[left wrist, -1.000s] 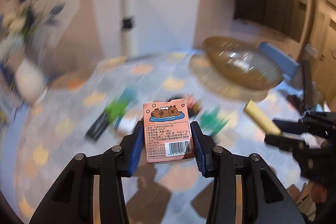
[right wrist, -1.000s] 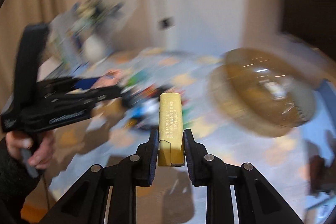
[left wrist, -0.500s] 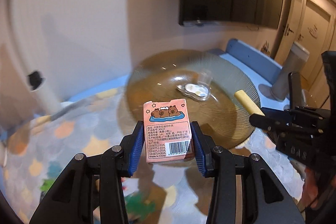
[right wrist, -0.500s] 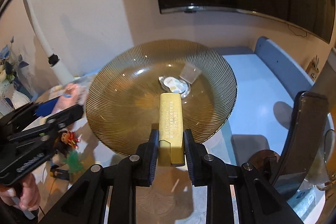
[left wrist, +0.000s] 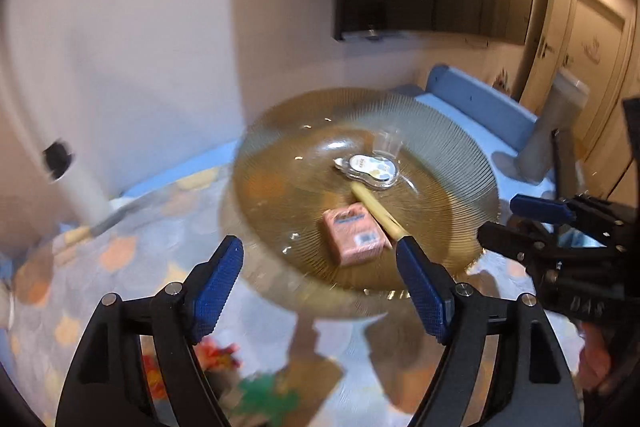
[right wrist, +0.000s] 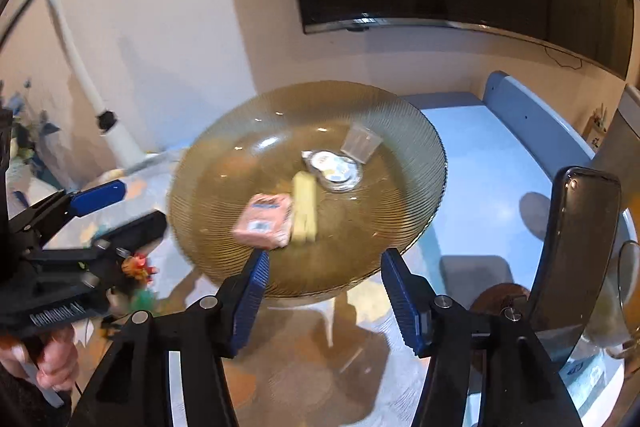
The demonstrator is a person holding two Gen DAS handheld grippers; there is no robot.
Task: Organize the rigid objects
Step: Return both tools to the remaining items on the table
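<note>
A pink card box (left wrist: 354, 235) (right wrist: 264, 221) lies flat in the ribbed amber glass dish (left wrist: 280, 163) (right wrist: 416, 147). A yellow bar (left wrist: 378, 207) (right wrist: 305, 211) lies beside it, touching it. A small clear packet with a round label (left wrist: 370, 167) (right wrist: 334, 167) and a clear plastic cup (right wrist: 360, 143) lie further back in the dish. My left gripper (left wrist: 320, 283) is open and empty at the dish's near rim. My right gripper (right wrist: 324, 287) is open and empty, just short of the rim; it also shows in the left wrist view (left wrist: 532, 223).
Small colourful toys (left wrist: 224, 367) (right wrist: 138, 267) lie on the patterned table left of the dish. A white lamp post (right wrist: 116, 139) stands by the wall. A dark upright panel (right wrist: 576, 251) and a glass (right wrist: 628, 291) stand at the right. A blue bench (right wrist: 532, 119) lies behind.
Both grippers opened and let go: the pink box and the yellow bar now lie in the dish. Both grippers have drawn back a little from the dish.
</note>
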